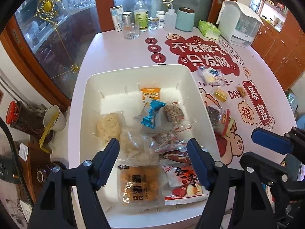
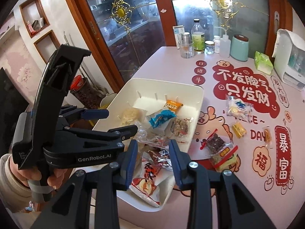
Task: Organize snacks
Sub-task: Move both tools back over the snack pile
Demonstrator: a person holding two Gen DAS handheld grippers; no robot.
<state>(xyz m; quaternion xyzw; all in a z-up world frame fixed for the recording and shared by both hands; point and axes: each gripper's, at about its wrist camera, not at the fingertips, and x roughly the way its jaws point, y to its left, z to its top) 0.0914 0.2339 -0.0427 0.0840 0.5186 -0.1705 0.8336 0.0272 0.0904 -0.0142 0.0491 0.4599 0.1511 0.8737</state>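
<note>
A white bin [image 1: 91,87] stands on the pink table and holds several snack packets: an orange oats pack [image 1: 150,94], a blue wrapper [image 1: 152,114], a pale rice cake [image 1: 106,126], a brown egg-yolk pack [image 1: 139,185] and a red-and-white pack [image 1: 183,183]. My left gripper [image 1: 153,164] hovers open above them with nothing in it. Over the bin's [image 2: 165,83] near corner my right gripper [image 2: 154,164] also hangs open and empty. Loose on the table right of the bin lie a clear pack [image 2: 239,107], a yellow piece [image 2: 239,129], a small orange stick [image 2: 267,133] and a dark bar pack [image 2: 222,150].
Along the table's far edge stand a glass [image 1: 130,30], bottles [image 1: 141,15], a teal canister [image 1: 185,19], a green tissue pack [image 1: 208,29] and a white appliance [image 1: 240,22]. Glass cabinet doors rise behind. A red-lidded jar [image 1: 19,118] sits left, below the table edge.
</note>
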